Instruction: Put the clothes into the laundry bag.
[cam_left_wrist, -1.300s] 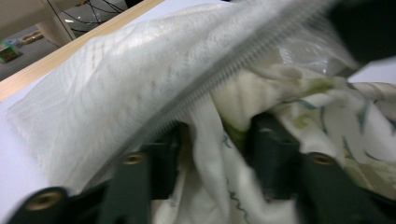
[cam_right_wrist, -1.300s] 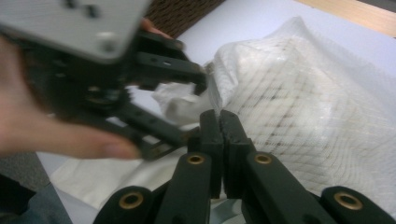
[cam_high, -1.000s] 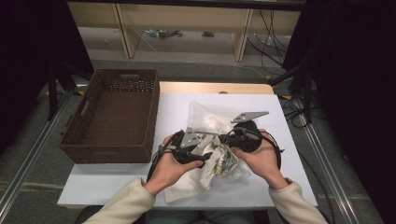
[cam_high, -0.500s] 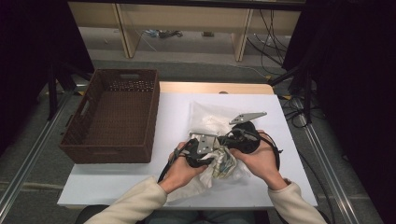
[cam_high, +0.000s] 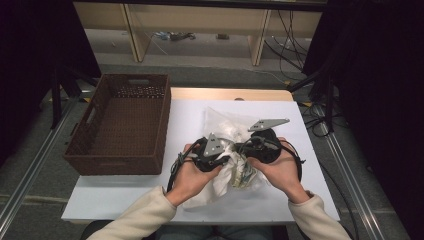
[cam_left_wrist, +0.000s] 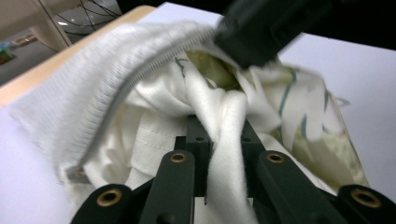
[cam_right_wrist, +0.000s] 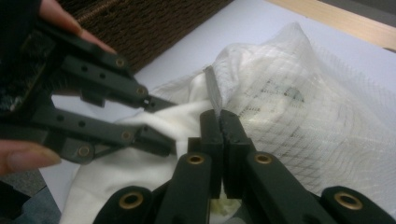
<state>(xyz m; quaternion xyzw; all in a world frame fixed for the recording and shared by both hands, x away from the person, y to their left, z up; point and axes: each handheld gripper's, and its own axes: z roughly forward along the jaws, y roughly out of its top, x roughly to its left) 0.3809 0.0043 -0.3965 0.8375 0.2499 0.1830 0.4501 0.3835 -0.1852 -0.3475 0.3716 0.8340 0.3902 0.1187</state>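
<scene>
Presently, catalogued from beside the table:

Mesh bag: a white net laundry bag (cam_high: 227, 131) lies at the centre of the white table (cam_high: 125, 192) in the high view, its zipped edge (cam_left_wrist: 140, 70) crossing the upper left of the left gripper view.

Garment: a white cloth (cam_left_wrist: 224, 154) with green-striped, patterned fabric (cam_high: 246, 175) bunched beside it, half in the bag's mouth, spilling toward the lower centre of the high view.

Left gripper: the left gripper (cam_left_wrist: 223, 135) sits lower centre in its own view; its jaws have just been closing and now pinch a fold of the white cloth, which runs down between them. In the high view it is just left of centre (cam_high: 220, 159), held in the left hand (cam_high: 192, 175).

Right gripper: the right gripper (cam_right_wrist: 219, 119) has its jaws pressed together on the bag's zipped edge (a thin strip of mesh stands up from between the tips). In the high view it is right of centre (cam_high: 250, 150), held in the right hand (cam_high: 280, 170).

Spacing: the two grippers are near each other over the bag; the left one appears at the left of the right gripper view.

Basket: a dark brown wicker basket (cam_high: 80, 150) stands at the left of the high view, beside the bag but apart from it.
</scene>
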